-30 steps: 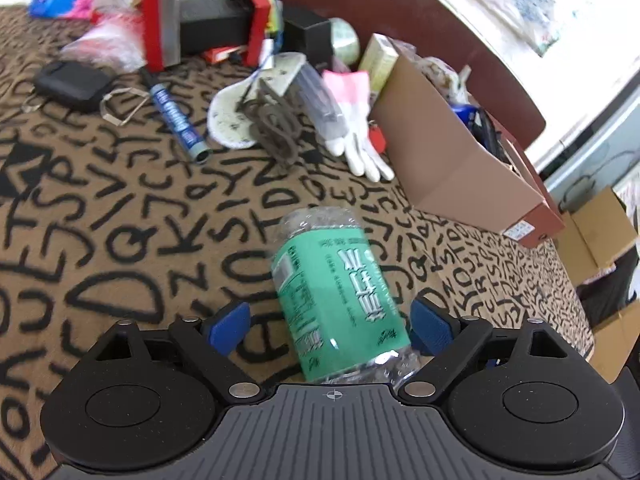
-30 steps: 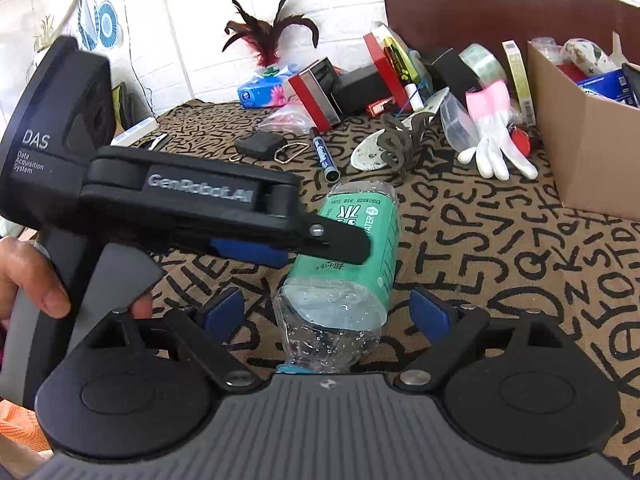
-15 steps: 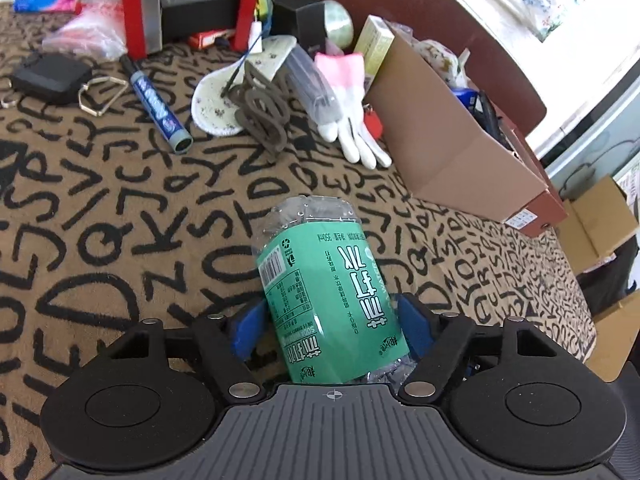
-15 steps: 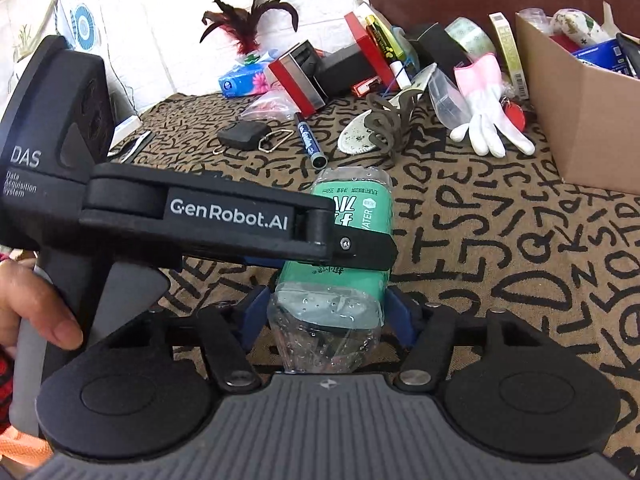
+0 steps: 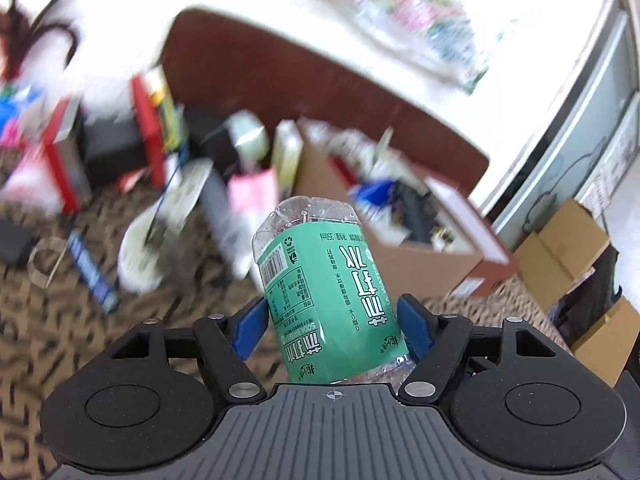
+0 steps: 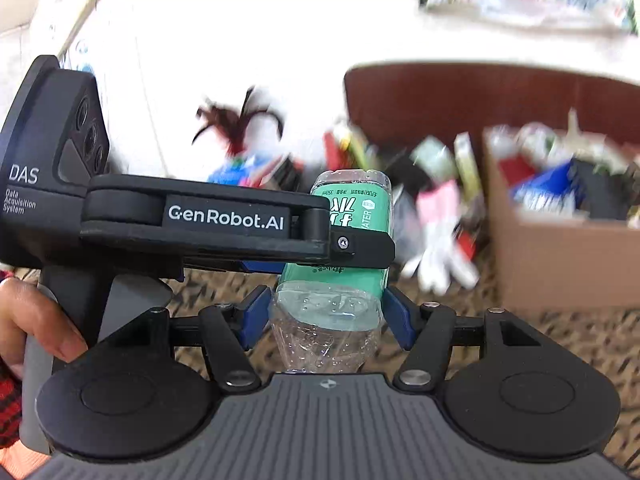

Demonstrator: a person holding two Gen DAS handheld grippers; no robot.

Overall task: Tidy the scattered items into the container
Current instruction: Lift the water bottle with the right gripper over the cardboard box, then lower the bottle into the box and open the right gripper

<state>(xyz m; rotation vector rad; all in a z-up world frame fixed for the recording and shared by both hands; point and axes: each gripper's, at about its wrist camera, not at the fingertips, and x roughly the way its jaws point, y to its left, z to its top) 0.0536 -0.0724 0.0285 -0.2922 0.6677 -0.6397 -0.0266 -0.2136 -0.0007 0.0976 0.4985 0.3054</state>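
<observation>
A clear plastic bottle with a green label point(image 5: 324, 296) is held by both grippers and is lifted off the patterned tablecloth. My left gripper point(image 5: 330, 322) is shut on its labelled body. My right gripper point(image 6: 325, 312) is shut on the same bottle point(image 6: 344, 280) near its clear end, and the left gripper's body crosses above it in the right wrist view. The cardboard box point(image 5: 404, 256), with several items in it, stands beyond the bottle to the right; in the right wrist view the box point(image 6: 560, 256) is at the right.
Scattered items lie blurred on the cloth: a blue marker point(image 5: 90, 268), a pink and white glove point(image 6: 440, 240), a white pad point(image 5: 152, 236), a red and black box point(image 5: 116, 148). A dark chair back point(image 5: 304, 76) stands behind. Cardboard cartons point(image 5: 568, 248) sit on the floor at right.
Both grippers closed on the bottle and lifted it off the cloth. Both views have tilted upward and the background is blurred by motion.
</observation>
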